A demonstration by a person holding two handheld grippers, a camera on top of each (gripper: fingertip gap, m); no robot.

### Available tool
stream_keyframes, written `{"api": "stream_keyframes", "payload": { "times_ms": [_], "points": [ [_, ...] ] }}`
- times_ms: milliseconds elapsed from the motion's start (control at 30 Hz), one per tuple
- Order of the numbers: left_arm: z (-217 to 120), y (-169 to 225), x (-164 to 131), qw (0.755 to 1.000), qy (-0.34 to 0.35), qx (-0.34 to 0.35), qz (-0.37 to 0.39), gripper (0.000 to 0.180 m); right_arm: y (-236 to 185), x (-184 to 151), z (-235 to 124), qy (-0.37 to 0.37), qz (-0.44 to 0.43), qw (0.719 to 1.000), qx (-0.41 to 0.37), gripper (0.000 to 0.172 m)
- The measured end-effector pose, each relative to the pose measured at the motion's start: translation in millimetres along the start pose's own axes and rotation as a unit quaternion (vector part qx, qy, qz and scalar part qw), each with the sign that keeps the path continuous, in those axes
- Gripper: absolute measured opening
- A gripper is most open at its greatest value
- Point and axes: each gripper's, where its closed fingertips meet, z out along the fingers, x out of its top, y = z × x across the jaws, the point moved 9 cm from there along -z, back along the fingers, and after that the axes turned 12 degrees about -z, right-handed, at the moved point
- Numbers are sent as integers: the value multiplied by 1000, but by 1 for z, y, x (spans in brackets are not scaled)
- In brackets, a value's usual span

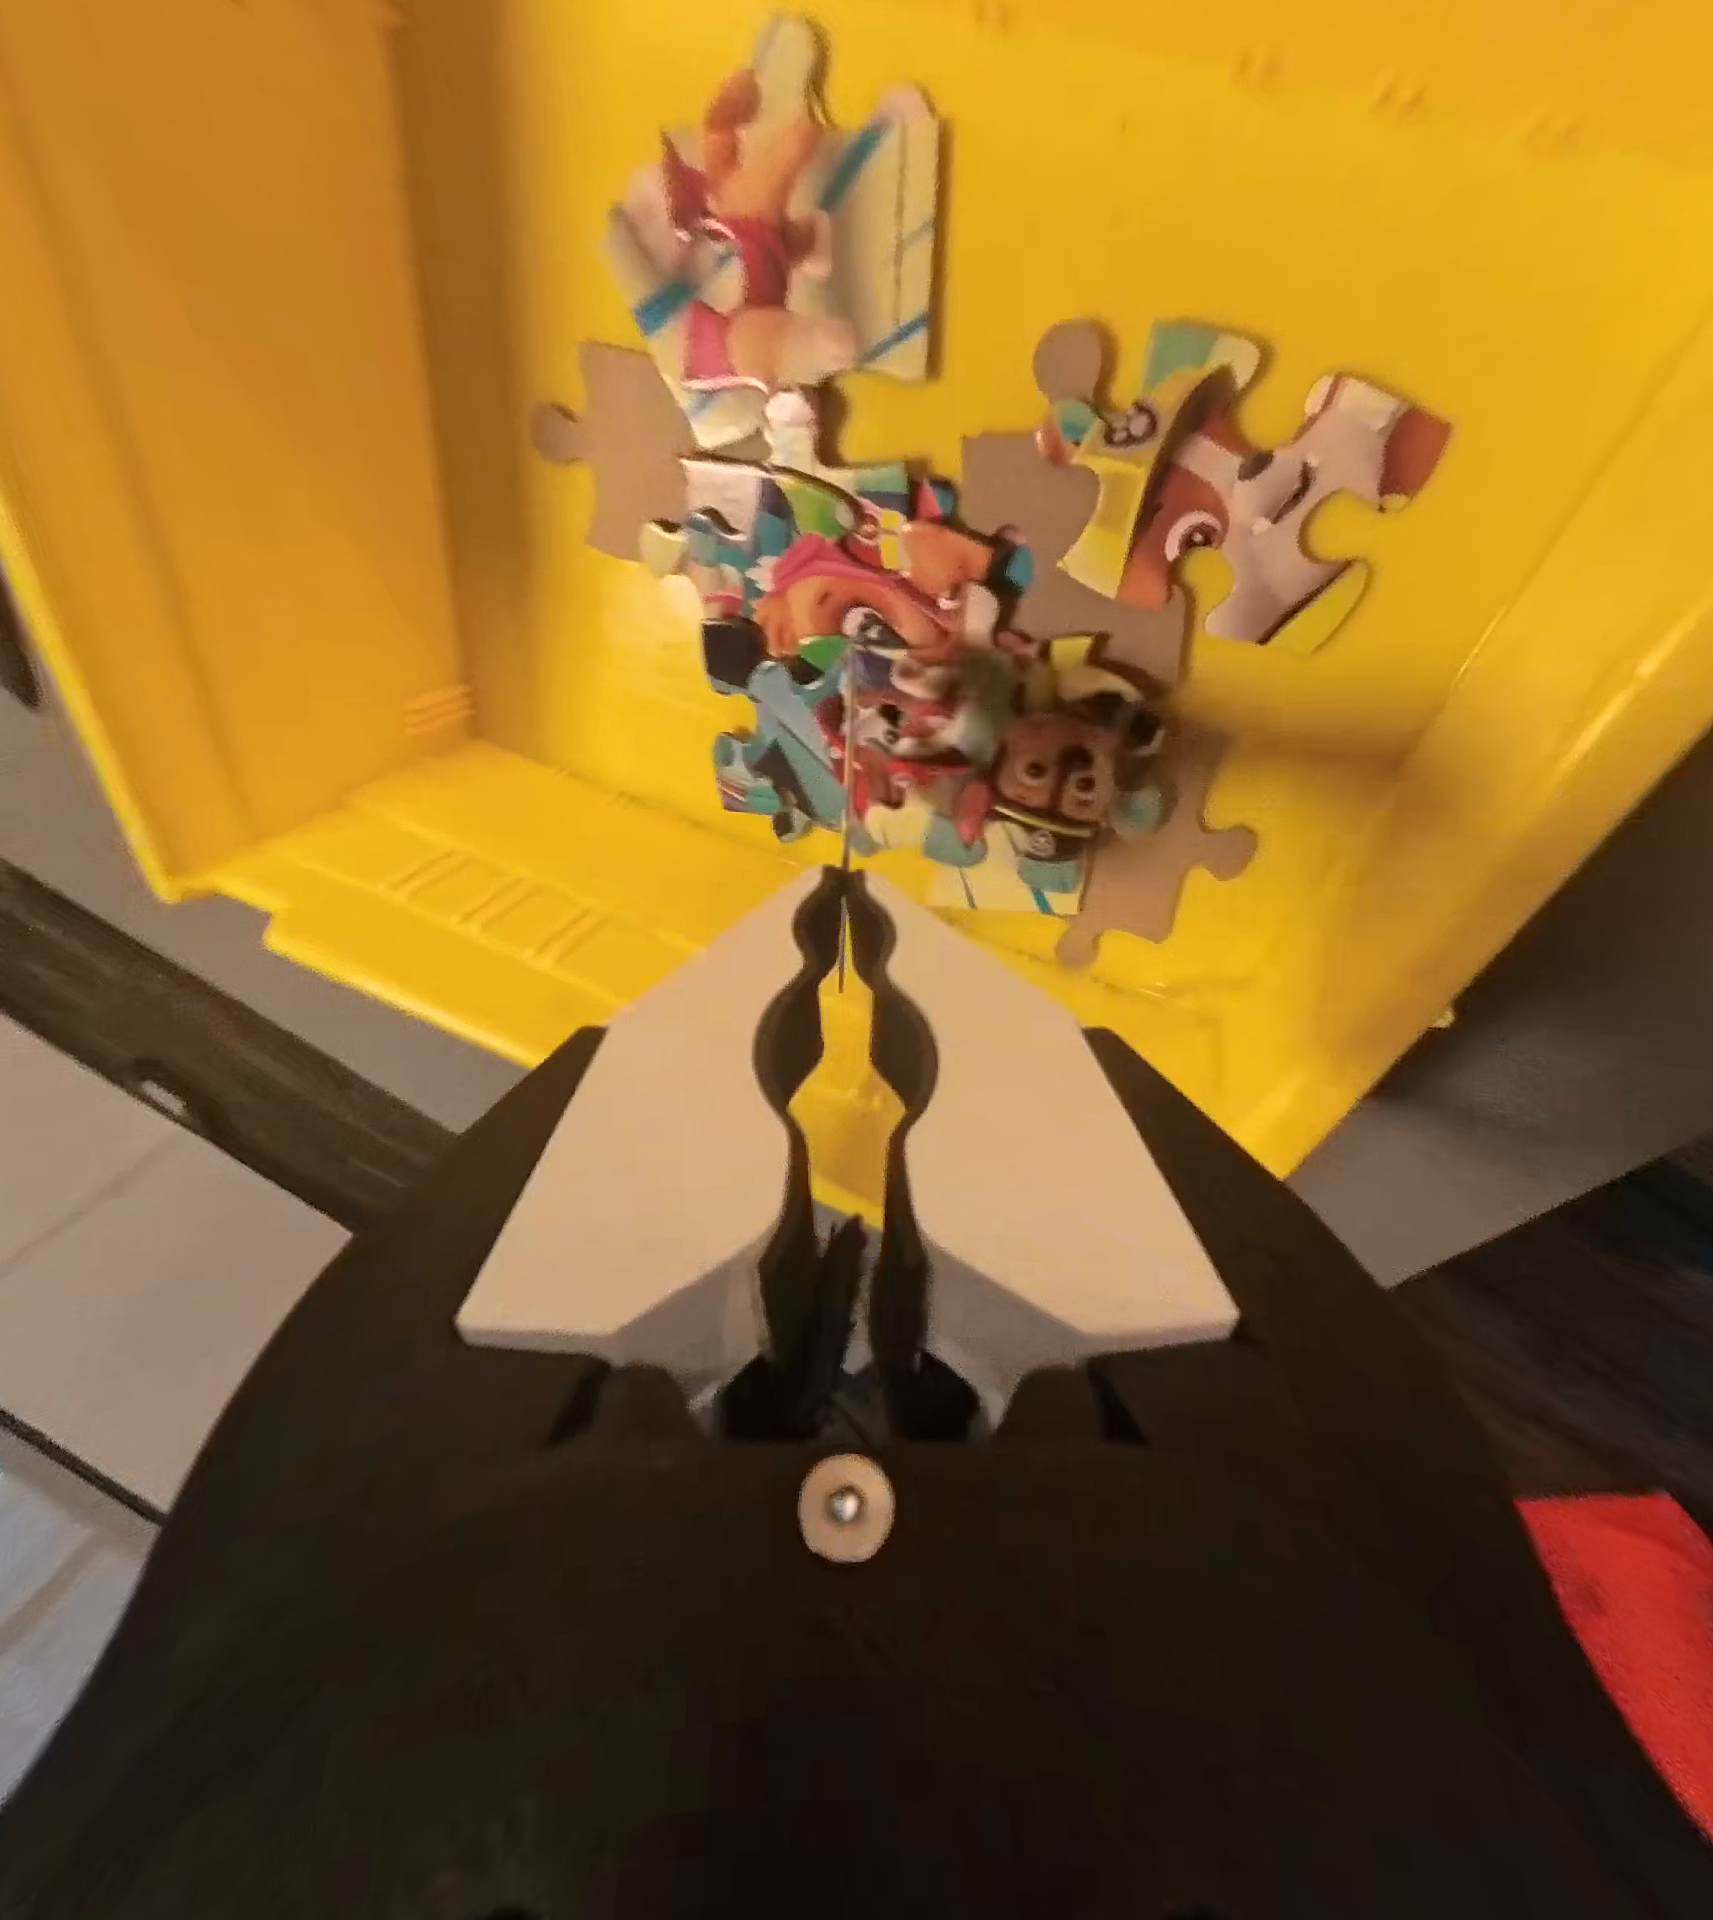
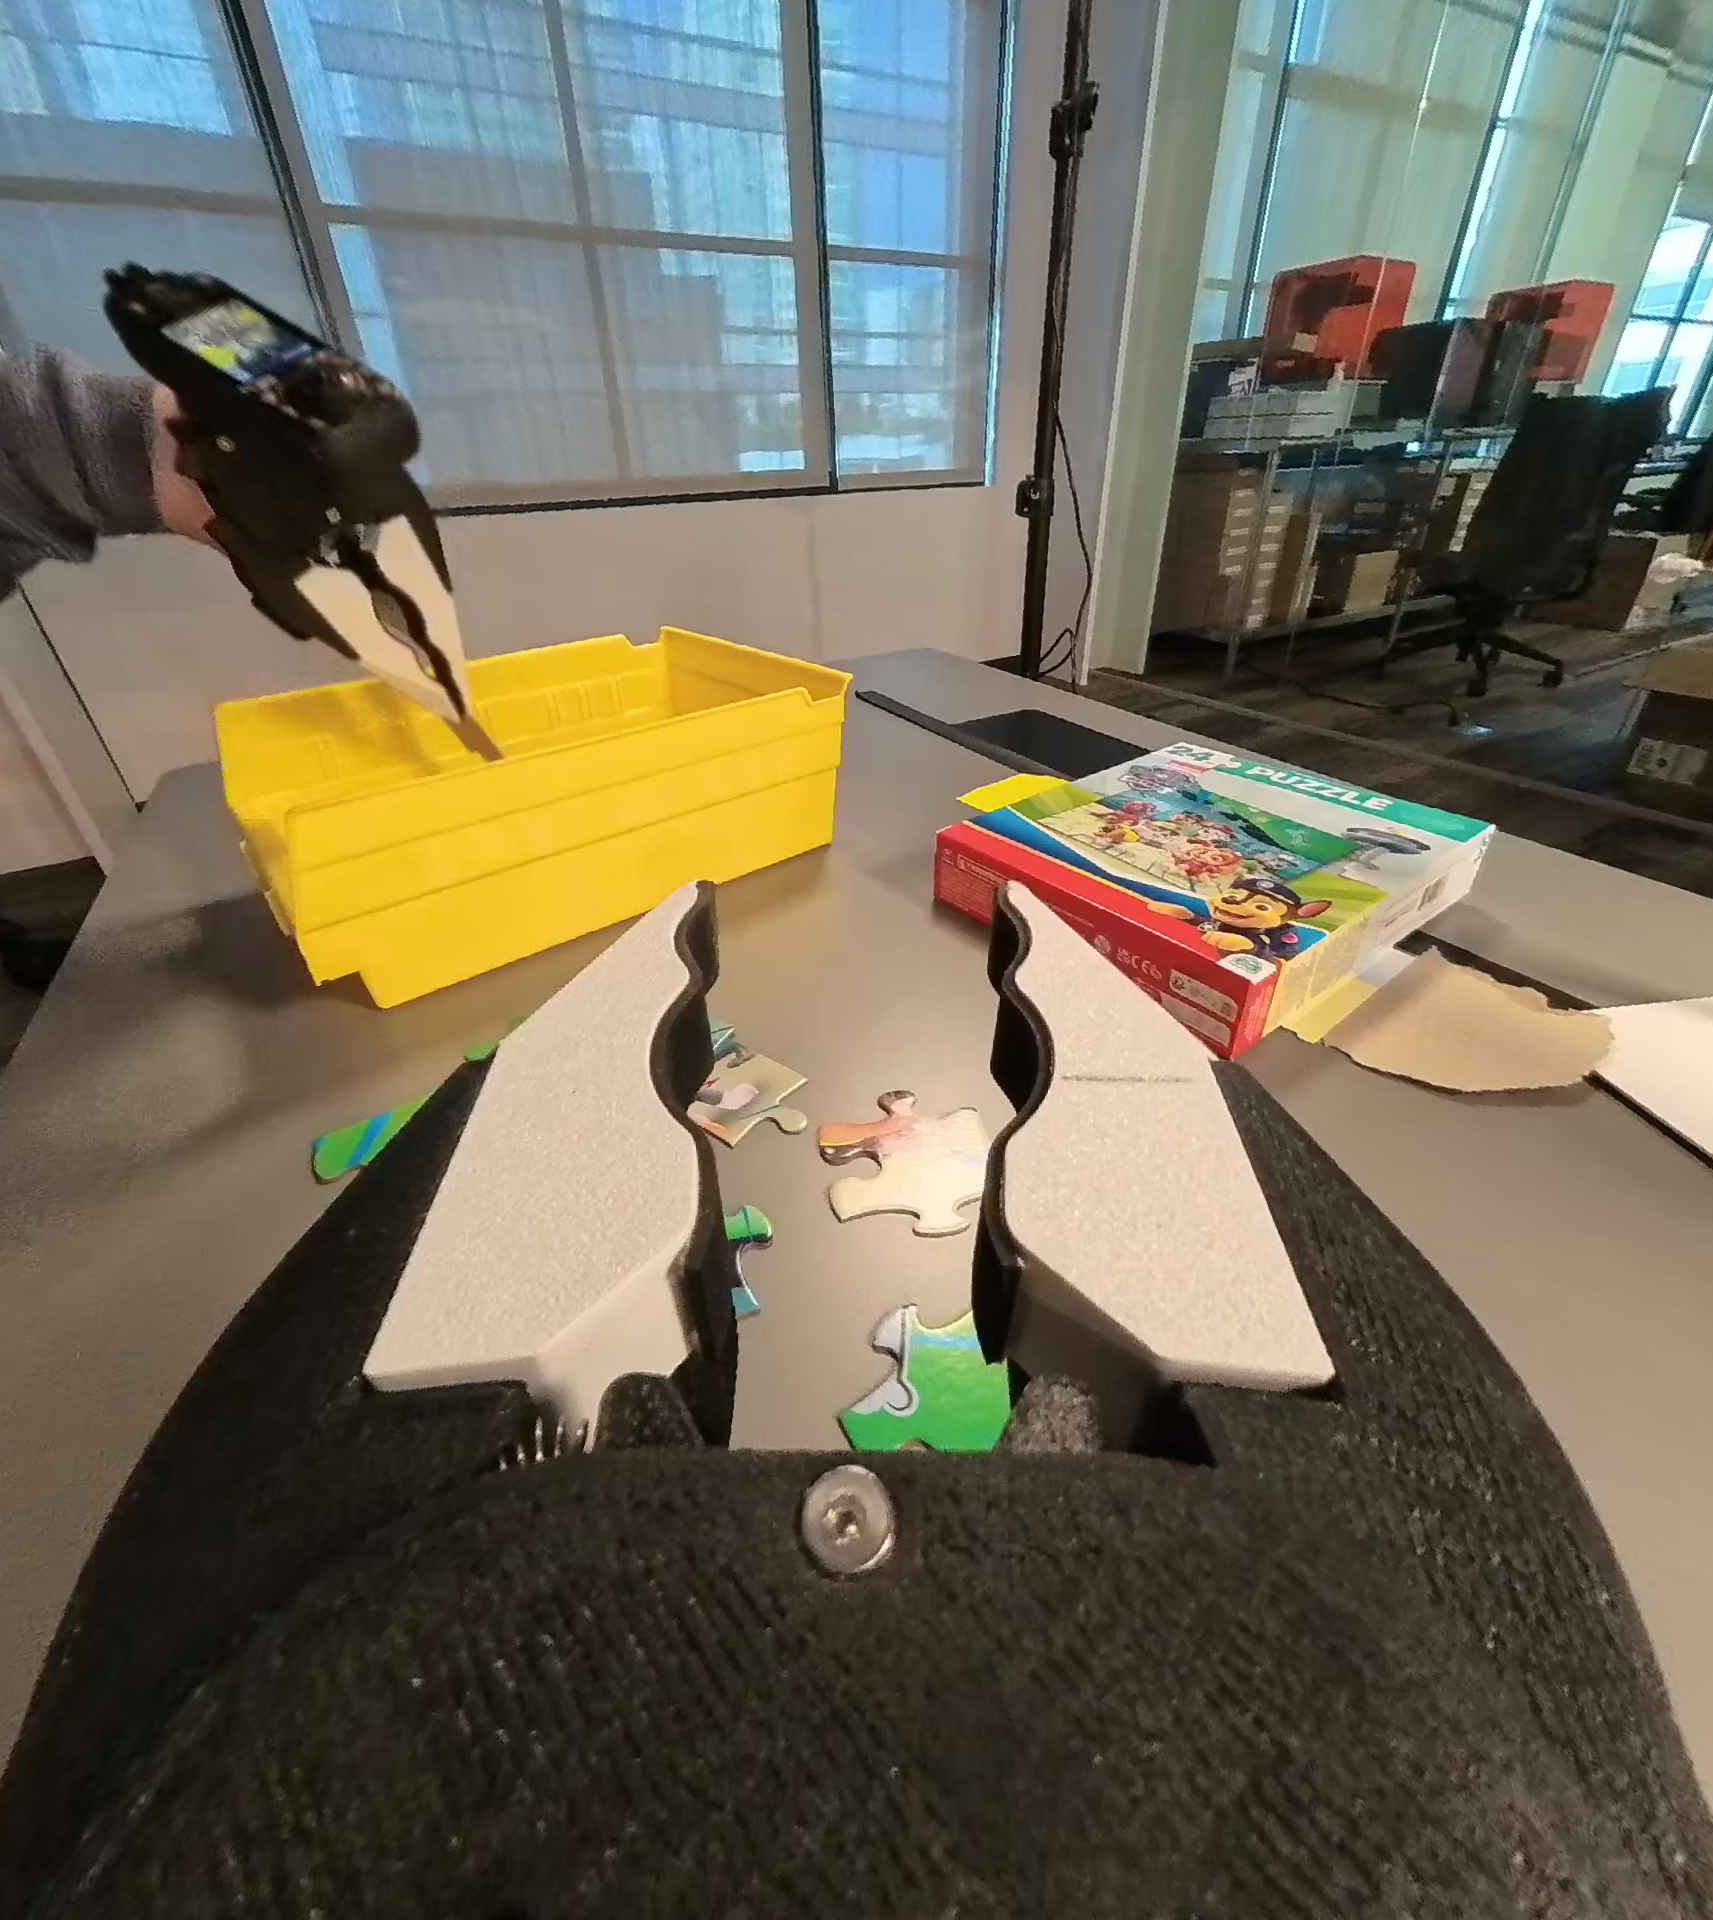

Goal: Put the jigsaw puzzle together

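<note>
Puzzle piece, seen edge-on, sits pinched in the closed left tongs above the yellow bin, over a heap of pieces; right tongs gape bare above loose pieces on the worktop, beside the puzzle box.

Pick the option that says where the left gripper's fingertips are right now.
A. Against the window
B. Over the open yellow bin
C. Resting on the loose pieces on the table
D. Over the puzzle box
B: the right wrist view shows the left gripper angled down with its tips above the yellow bin, away from the puzzle box and the table.
</note>
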Motion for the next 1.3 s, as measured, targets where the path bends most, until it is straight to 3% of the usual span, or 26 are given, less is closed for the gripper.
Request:
{"api": "stream_keyframes", "payload": {
  "times_ms": [133, 267, 433, 667, 800, 933, 1000, 1100, 1167, 1300],
  "points": [
    [-30, -3, 10, 996, 54, 70, -4, 0, 0, 2, -1, 4, 0, 1000, -1, 51],
    [-81, 17, 35, 969, 137, 200, 38, 0, 1, 2, -2, 7, 0, 1000, -4, 51],
    [-119, 81, 85, 929, 288, 209, 97, 0, 1, 1, -1, 3, -5, 1000, -5, 51],
    [-89, 176, 151, 900, 378, 157, 153, 0, 9, -4, -6, -6, -13, 999, -30, 51],
    [-53, 214, 170, 886, 367, 195, 208, 0, 10, -5, -6, -10, -21, 999, -36, 51],
    [-19, 229, 170, 889, 345, 191, 233, 2, 7, -4, -4, -7, -18, 999, -29, 51],
    [-12, 233, 165, 902, 342, 135, 225, 28, 7, -4, -4, -10, -22, 999, -29, 51],
    [-25, 231, 152, 907, 363, 18, 215, 43, 7, -3, -5, -7, -21, 999, -31, 51],
    [-40, 211, 141, 904, 386, -15, 183, 45, 8, -4, -6, -6, -20, 999, -34, 51],
    [-68, 131, 106, 913, 407, 28, 32, 46, 8, -2, -6, -1, -25, 999, -37, 51]
  ]
}}
